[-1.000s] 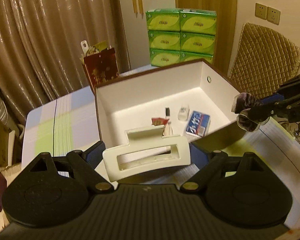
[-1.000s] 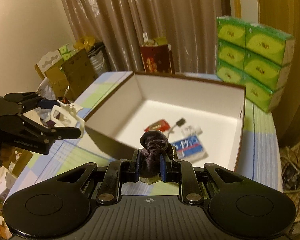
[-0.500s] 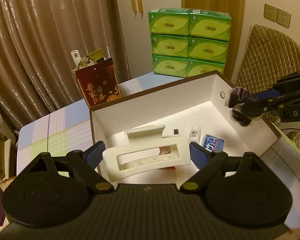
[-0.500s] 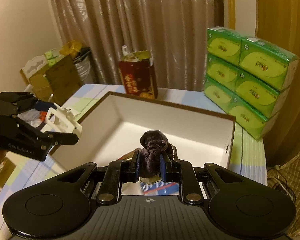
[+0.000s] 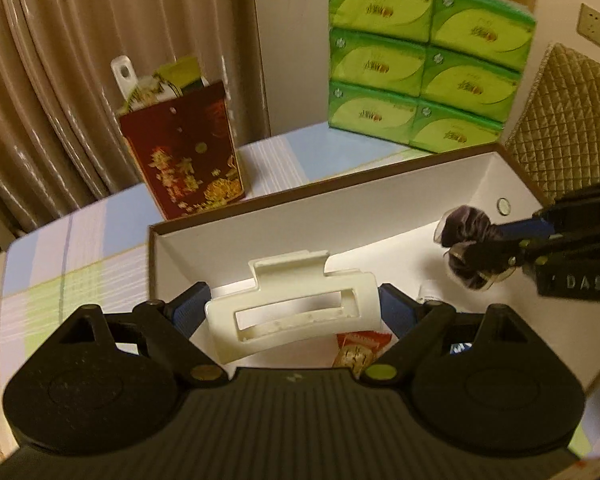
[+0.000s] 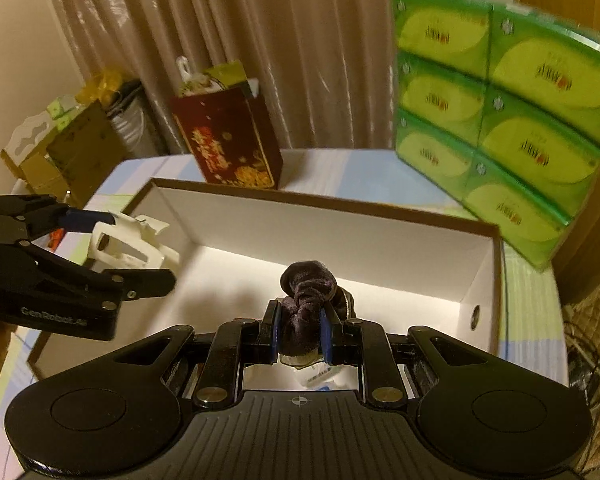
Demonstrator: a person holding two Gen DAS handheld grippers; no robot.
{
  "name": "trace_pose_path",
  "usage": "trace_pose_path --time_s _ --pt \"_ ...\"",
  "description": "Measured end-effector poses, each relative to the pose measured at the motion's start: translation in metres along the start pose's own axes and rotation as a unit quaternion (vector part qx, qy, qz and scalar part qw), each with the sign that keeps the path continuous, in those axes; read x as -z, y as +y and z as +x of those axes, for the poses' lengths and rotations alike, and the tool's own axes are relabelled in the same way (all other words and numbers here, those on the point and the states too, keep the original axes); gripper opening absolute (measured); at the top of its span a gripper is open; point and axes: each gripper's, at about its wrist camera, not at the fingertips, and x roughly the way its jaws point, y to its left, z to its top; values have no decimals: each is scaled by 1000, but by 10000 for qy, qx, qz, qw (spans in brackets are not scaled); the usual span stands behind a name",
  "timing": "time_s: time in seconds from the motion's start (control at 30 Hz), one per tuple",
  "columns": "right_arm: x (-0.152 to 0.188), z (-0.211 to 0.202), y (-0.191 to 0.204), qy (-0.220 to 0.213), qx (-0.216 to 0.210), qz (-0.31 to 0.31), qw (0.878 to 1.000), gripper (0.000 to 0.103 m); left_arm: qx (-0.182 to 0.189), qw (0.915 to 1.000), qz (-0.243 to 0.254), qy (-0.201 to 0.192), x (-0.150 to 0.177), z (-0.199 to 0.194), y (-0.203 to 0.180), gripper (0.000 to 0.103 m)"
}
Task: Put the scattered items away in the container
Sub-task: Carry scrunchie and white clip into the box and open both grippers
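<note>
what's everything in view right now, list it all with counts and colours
hair claw clip: 1, cream, held over the box's left end
scrunchie: 1, dark purple, held over the box
box: 1, white inside, brown rim, on the table
snack packet: 1, red, on the box floor
gift bag: 1, dark red, behind the box
tissue packs: 6, green, stacked at the back
left tool: 1, black, shut on clip
right tool: 1, black, shut on scrunchie

Dim, warm yellowish indoor light, seemingly from overhead. Brightest patch on white box floor (image 6: 236, 280); box walls shaded. Sheen on curtain (image 5: 60, 80) folds. Strong fisheye bending, dark vignette corners. Tissue packs (image 6: 500, 112) motion-blurred; overall soft, grainy.
</note>
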Motion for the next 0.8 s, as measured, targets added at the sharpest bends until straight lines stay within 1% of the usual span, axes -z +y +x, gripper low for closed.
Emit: trace_pose_path --time_s 0.2,0.27,0.37,0.43,0.6,0.8 --pt "-3 22 -9 187 111 103 9997 17 -74 9993 56 373 -2 43 -3 88" --pt "-4 25 -11 207 142 105 9996 17 -59 9991 51 414 -4 52 -3 88" --pt "-3 29 -15 239 190 102 9995 17 -148 9987 149 464 -5 66 -3 88" --pt "-2 31 -18 264 210 118 9994 17 -184 9984 103 525 -5 73 -1 88" --pt "0 35 -24 323 211 145 9991 17 -166 9982 -30 569 -2 81 4 88" --pt "-1 40 -29 350 280 207 9988 17 -154 9988 56 459 -4 73 3 88"
